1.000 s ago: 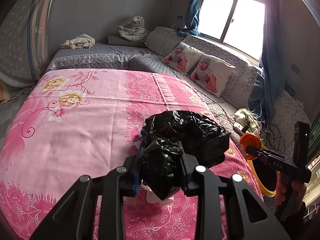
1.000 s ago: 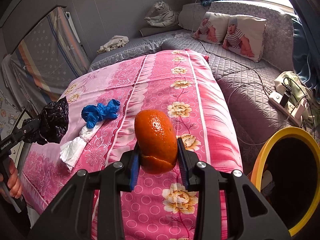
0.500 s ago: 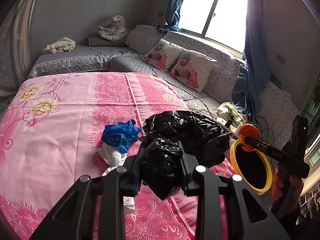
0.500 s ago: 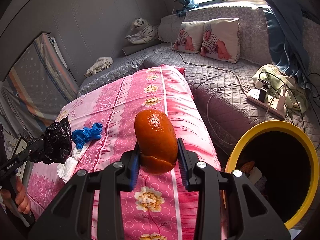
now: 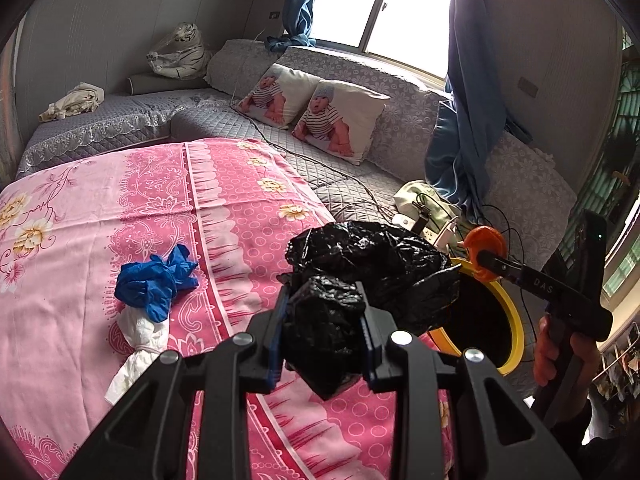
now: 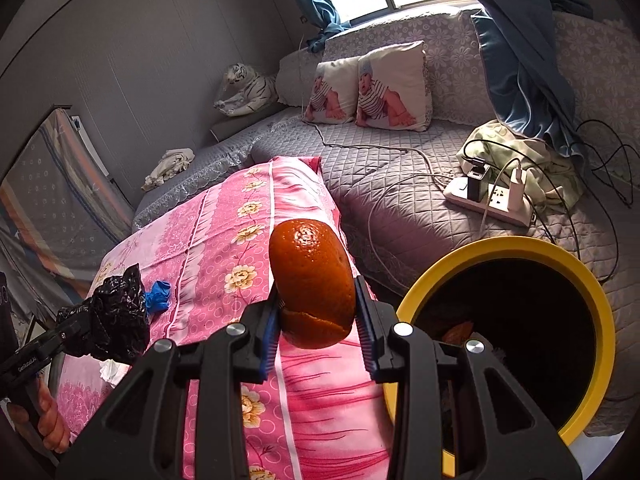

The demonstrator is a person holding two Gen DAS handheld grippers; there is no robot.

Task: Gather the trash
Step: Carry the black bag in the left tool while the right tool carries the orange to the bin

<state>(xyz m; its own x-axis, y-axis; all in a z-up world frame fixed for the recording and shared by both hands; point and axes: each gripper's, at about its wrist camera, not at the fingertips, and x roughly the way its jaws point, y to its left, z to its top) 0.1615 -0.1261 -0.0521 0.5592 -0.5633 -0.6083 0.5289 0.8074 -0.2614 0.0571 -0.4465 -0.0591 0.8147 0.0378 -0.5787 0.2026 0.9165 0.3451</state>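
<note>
- Bin: yellow rim, dark inside. Lower edge hidden behind the right gripper's frame; contents barely readable, a pale scrap and something brownish near the left inner wall.
- In the left wrist view the black bag covers the bin's near rim.
- Left gripper: jaws closed on a crumpled black plastic bag. A wad sits between the blue pads; the bulk billows out past the tips, above the pink bedspread.
- Right gripper: jaws clamped on an orange peel, domed side up, torn edge low between the pads. It hangs over the bed edge, just left of the bin rim.
- On the bed: blue glove lying on the upper end of a white tissue. From the right wrist view the tissue is mostly hidden behind the bag.
- Writing: "DAS" on the right gripper's arm in the left view; "GenRobot.AI" on the left gripper's arm in the right view, small.
- Power strip with plugs on the grey quilted couch, beyond the bin.
</note>
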